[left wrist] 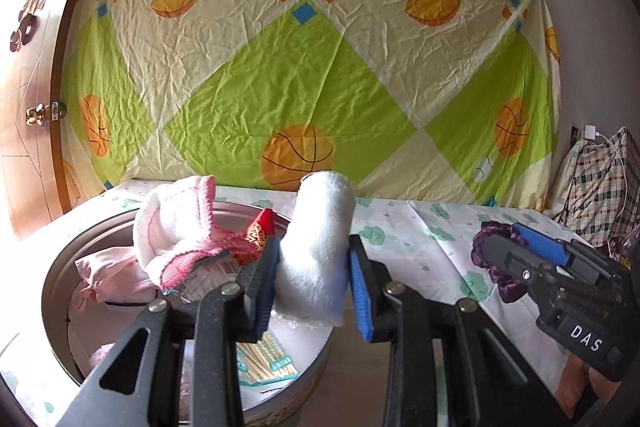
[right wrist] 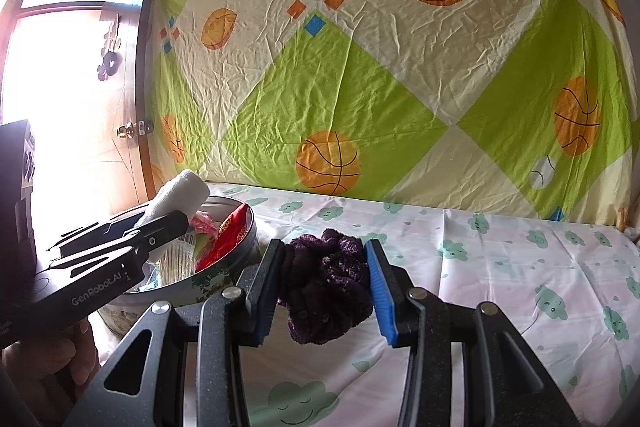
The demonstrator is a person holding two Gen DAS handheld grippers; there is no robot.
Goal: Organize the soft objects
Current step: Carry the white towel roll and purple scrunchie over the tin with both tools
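Observation:
My left gripper [left wrist: 314, 277] is shut on a rolled white cloth [left wrist: 320, 243], held upright over the right side of a round metal tin [left wrist: 56, 291]. In the tin lie a white and pink knitted piece [left wrist: 172, 227], a pale pink pouch [left wrist: 108, 275] and a red packet [left wrist: 260, 233]. My right gripper [right wrist: 326, 287] is shut on a dark purple scrunchie [right wrist: 324, 287], held just above the cloud-print sheet [right wrist: 520, 267]. In the right wrist view the left gripper [right wrist: 160, 223] with its white cloth [right wrist: 180, 191] hangs over the tin [right wrist: 224, 267] at the left.
A green and cream sheet with basketballs [left wrist: 300, 67] hangs on the wall behind the bed. A wooden door [left wrist: 28, 107] stands at the left. A plaid bag [left wrist: 600, 187] and a charger cable sit at the far right. A hand [right wrist: 44, 359] holds the left gripper.

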